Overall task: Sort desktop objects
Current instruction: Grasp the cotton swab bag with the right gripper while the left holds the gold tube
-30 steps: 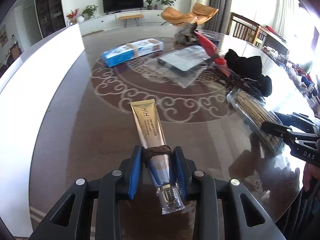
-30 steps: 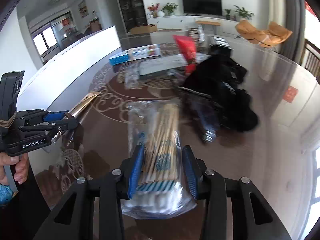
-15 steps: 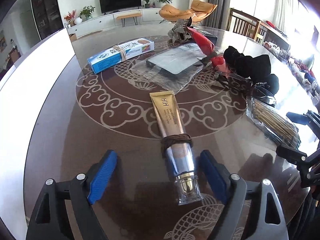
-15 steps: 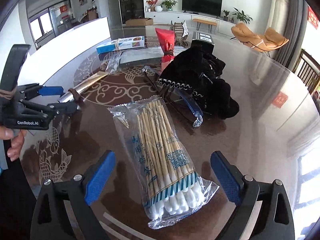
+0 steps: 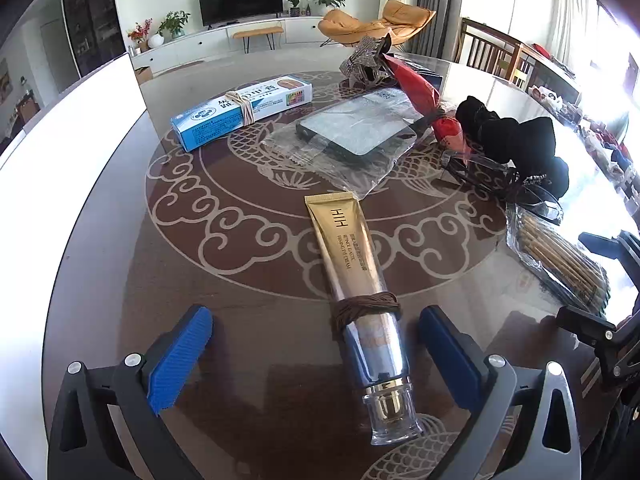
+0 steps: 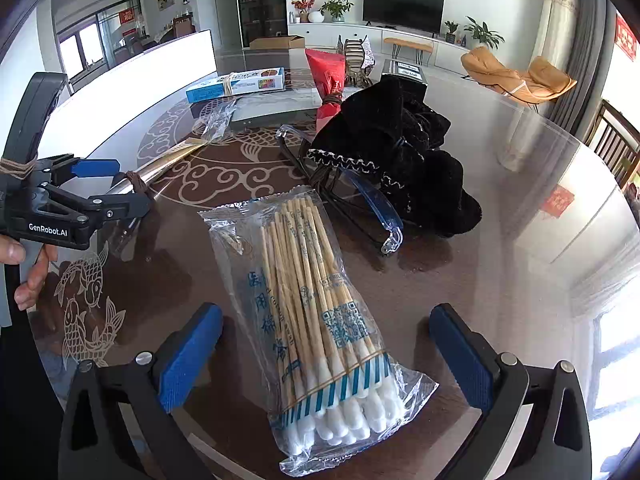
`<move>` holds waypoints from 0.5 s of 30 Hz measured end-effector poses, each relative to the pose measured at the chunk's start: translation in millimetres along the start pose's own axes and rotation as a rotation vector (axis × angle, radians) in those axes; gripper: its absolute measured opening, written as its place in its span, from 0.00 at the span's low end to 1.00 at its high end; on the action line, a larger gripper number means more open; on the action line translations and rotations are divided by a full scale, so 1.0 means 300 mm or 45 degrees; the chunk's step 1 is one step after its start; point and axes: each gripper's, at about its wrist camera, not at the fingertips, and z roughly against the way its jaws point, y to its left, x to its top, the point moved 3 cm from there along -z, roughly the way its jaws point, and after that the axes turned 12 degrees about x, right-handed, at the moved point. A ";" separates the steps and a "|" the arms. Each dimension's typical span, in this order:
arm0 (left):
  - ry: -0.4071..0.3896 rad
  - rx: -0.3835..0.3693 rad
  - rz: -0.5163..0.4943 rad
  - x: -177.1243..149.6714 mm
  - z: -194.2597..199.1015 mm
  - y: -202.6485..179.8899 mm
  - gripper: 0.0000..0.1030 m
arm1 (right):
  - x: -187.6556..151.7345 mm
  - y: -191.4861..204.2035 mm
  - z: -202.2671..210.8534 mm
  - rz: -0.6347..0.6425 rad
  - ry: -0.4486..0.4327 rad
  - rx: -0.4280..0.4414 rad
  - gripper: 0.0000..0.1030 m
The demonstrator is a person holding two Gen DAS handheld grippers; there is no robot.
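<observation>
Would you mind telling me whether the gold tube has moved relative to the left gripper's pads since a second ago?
Yes. The gold tube was clamped between the blue pads; those now stand wide of it, opening, and it lies free on the table.

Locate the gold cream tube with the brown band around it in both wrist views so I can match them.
Left wrist: the gold cream tube lies centre frame on the table, clear cap nearest the camera, between the wide-open pads.
Right wrist: the tube shows at left, running into the left gripper, side-on.
Shared landmark: the blue-and-white box at the far side.
</observation>
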 end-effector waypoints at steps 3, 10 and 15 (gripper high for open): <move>0.014 0.019 0.021 -0.001 0.000 -0.002 1.00 | 0.000 0.000 0.000 -0.001 -0.001 0.000 1.00; 0.058 0.070 0.084 -0.014 0.012 -0.018 1.00 | 0.000 -0.001 -0.001 -0.001 -0.002 -0.001 1.00; 0.159 -0.050 -0.140 0.004 0.011 -0.086 1.00 | 0.032 -0.011 -0.006 0.057 0.219 0.103 1.00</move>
